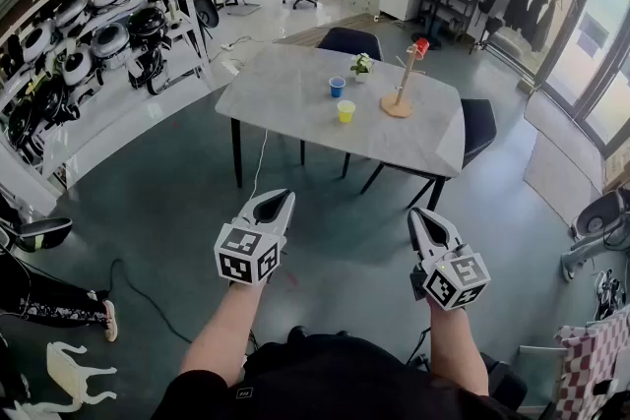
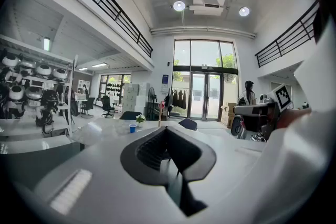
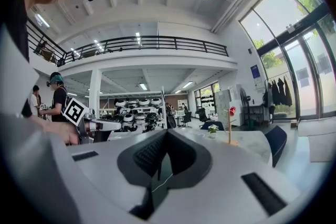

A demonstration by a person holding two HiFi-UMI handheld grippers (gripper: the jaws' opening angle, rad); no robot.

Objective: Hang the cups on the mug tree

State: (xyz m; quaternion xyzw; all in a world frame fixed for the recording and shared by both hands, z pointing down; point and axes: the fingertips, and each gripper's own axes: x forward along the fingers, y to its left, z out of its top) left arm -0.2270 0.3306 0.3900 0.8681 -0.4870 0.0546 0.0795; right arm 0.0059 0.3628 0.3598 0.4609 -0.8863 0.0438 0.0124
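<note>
- The mug tree (image 1: 399,86) stands on the desk (image 1: 285,103), near its far right side; a red cup (image 1: 421,46) already sits on the tree's top peg.
- A yellow cup (image 1: 346,111) stands just left of the tree's base. A blue cup (image 1: 337,87) is left of the tree and a little further back.
- Both cups look small and probably plastic, so likely light, thin-walled and fairly smooth; a hard squeeze could deform one or make it pop out.
- Handles are too small to make out. I would pinch the wall at the rim, one jaw inside.
- The left gripper (image 1: 274,204) and right gripper (image 1: 429,223) are both fully closed and empty, well short of the tree.
- No brand or lettering is legible, only the grippers' square markers.
</note>
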